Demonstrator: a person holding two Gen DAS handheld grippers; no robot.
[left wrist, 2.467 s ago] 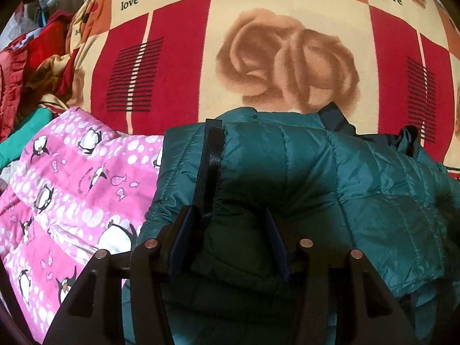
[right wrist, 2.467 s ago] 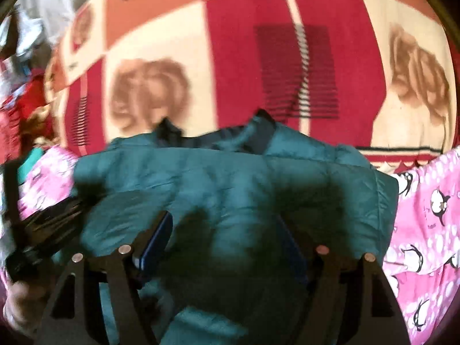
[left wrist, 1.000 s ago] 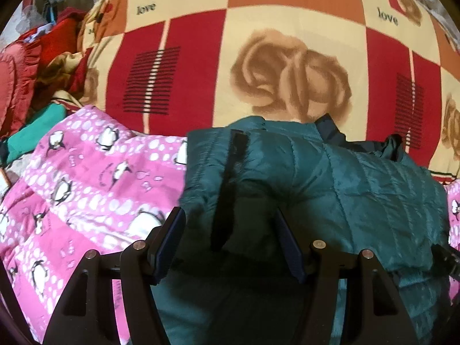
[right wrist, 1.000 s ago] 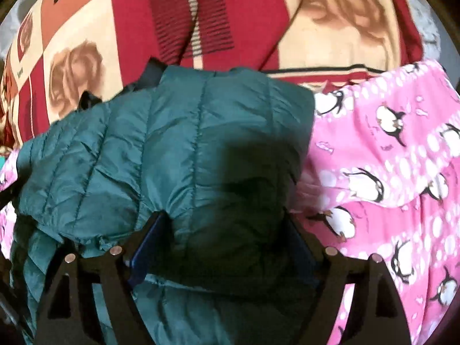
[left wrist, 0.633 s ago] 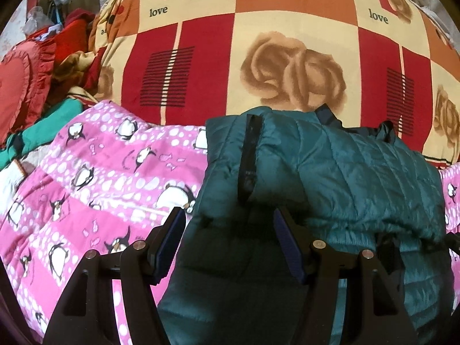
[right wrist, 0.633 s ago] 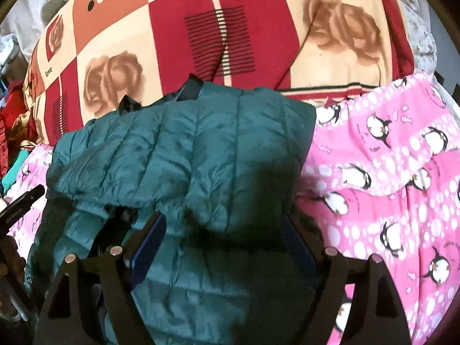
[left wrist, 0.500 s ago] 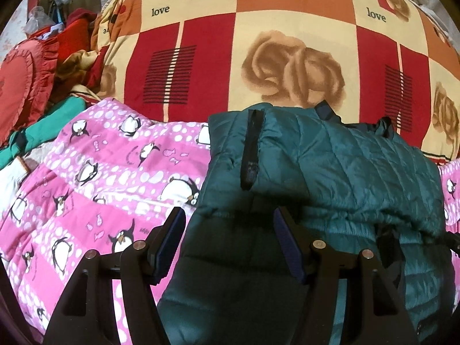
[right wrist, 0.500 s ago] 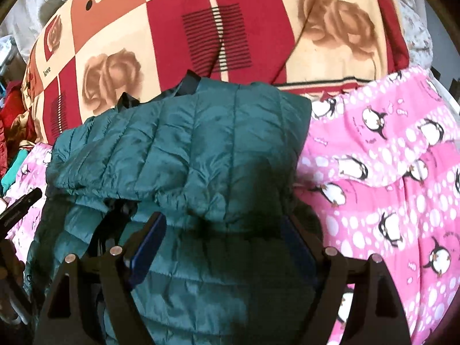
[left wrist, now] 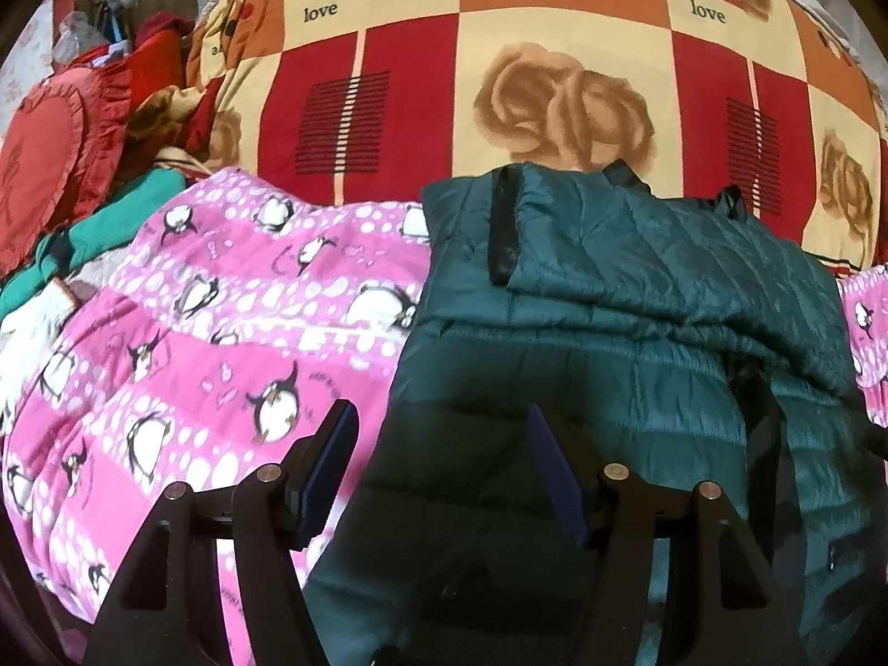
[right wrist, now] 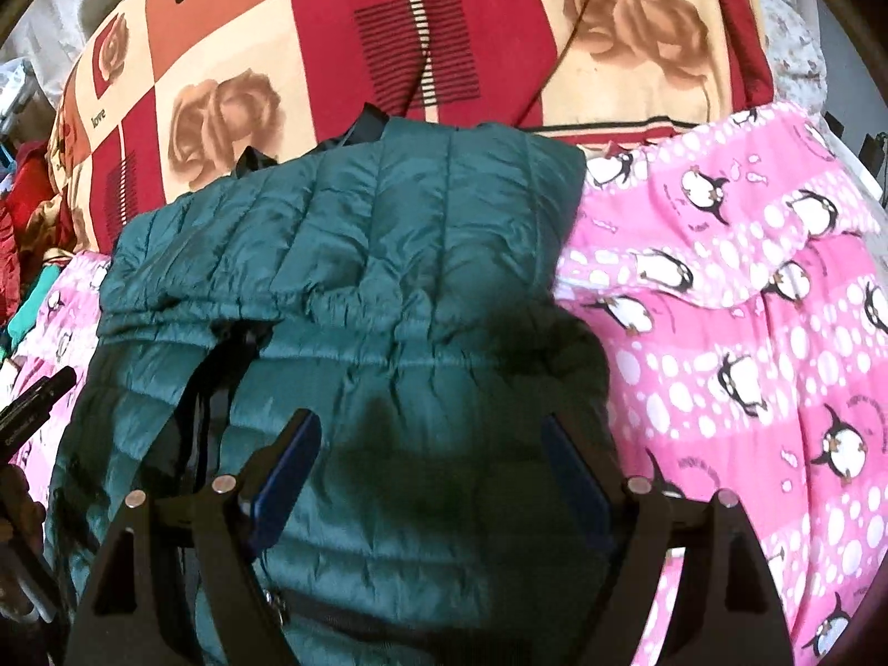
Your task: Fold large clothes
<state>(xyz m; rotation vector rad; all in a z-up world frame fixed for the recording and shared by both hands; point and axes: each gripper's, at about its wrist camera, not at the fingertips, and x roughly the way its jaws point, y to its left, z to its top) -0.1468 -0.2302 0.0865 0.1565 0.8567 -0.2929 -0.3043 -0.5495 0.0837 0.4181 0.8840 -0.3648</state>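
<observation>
A dark green quilted puffer jacket [left wrist: 638, 299] lies folded over on a pink fleece blanket printed with penguins [left wrist: 222, 305], its far edge against a red, orange and cream rose-patterned quilt [left wrist: 555, 83]. The upper layer is doubled back across the lower. The left gripper [left wrist: 438, 460] hangs above the jacket's near left edge, jaws wide apart and holding nothing. The right gripper [right wrist: 430, 466] hangs above the jacket's near right part, jaws likewise wide apart, empty. A red ruffled cushion [left wrist: 50, 150] sits far left among piled clothes.
</observation>
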